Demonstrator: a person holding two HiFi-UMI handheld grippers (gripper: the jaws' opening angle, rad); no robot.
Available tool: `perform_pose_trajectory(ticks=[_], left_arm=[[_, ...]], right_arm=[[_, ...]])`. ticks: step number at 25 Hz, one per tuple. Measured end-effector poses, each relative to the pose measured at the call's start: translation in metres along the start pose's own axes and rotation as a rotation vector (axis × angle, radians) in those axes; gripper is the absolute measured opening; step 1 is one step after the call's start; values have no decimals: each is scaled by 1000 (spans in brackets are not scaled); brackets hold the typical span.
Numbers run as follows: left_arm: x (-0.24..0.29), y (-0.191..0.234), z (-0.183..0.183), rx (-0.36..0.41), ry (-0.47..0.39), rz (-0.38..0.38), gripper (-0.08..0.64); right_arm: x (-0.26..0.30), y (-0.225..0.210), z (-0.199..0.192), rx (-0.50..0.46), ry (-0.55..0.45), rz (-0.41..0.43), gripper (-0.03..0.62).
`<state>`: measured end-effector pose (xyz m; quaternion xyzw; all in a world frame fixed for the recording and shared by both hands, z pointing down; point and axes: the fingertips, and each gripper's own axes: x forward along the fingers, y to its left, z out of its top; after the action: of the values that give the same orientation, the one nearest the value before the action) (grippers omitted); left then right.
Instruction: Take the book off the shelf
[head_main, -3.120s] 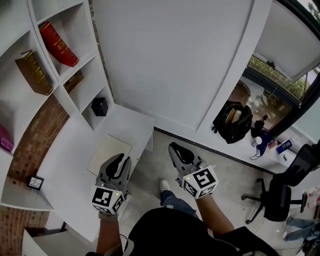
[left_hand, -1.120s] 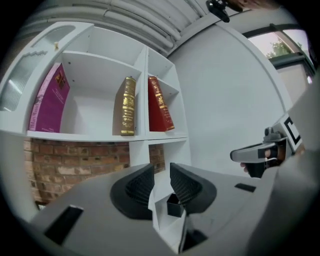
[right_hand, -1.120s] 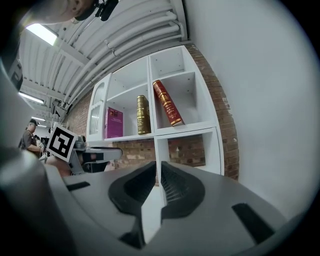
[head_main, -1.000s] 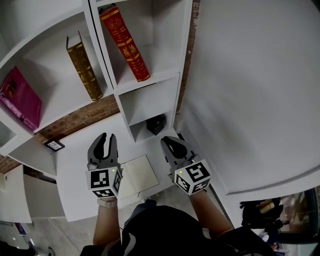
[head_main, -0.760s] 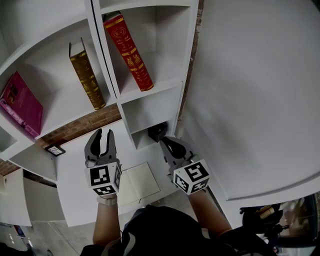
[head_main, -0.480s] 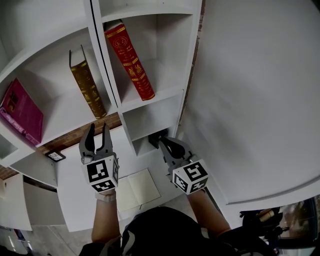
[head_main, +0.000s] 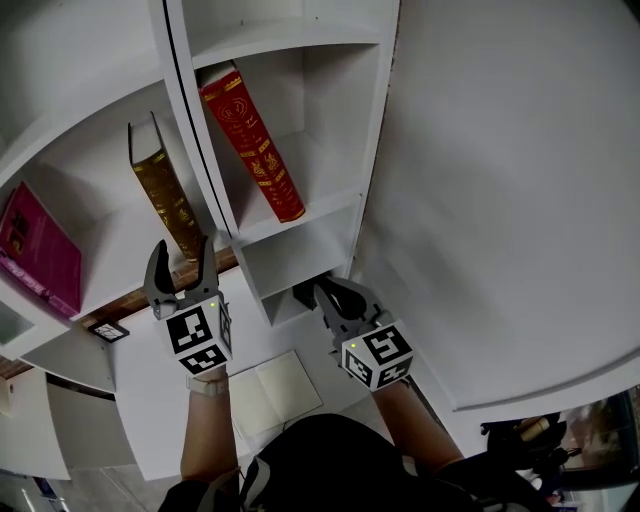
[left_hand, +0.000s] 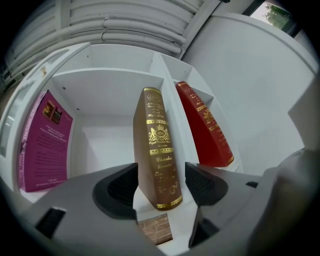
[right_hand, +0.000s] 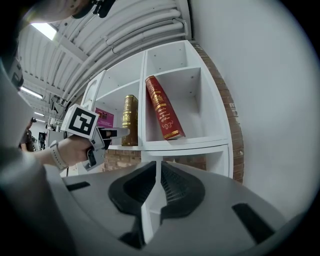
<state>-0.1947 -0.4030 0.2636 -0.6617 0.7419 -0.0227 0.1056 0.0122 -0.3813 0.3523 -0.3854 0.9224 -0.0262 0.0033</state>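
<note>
My left hand-held gripper has come up off the worktop since a second ago, when it hung low beside the open notebook with its jaws nearly together. Now it is raised to the foot of the brown book, and its jaws are opening. In the left gripper view the lower end of the gilt spine stands between the two pads. There is a gap on the right side, so I read no pinch on it.

The brown book has not moved. It stands leaning in its compartment of the white shelf, between the magenta book in the same compartment and the red book in the next one to the right.

My right hand-held gripper has hardly shifted. It hangs by the low cubby under the red book, jaws pressed together on nothing. The small framed picture lies on the worktop to the left of the left gripper, apart from it.
</note>
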Motion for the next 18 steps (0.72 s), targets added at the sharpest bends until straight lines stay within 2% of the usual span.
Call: perform_pose_trajectory(ticks=[12, 18], left_arm=[[38, 3, 2, 6, -4, -7, 295], [48, 8, 3, 20, -23, 23, 293]], right_arm=[[6, -2, 0, -12, 11, -38, 40], [12, 0, -2, -16, 18, -44, 40]])
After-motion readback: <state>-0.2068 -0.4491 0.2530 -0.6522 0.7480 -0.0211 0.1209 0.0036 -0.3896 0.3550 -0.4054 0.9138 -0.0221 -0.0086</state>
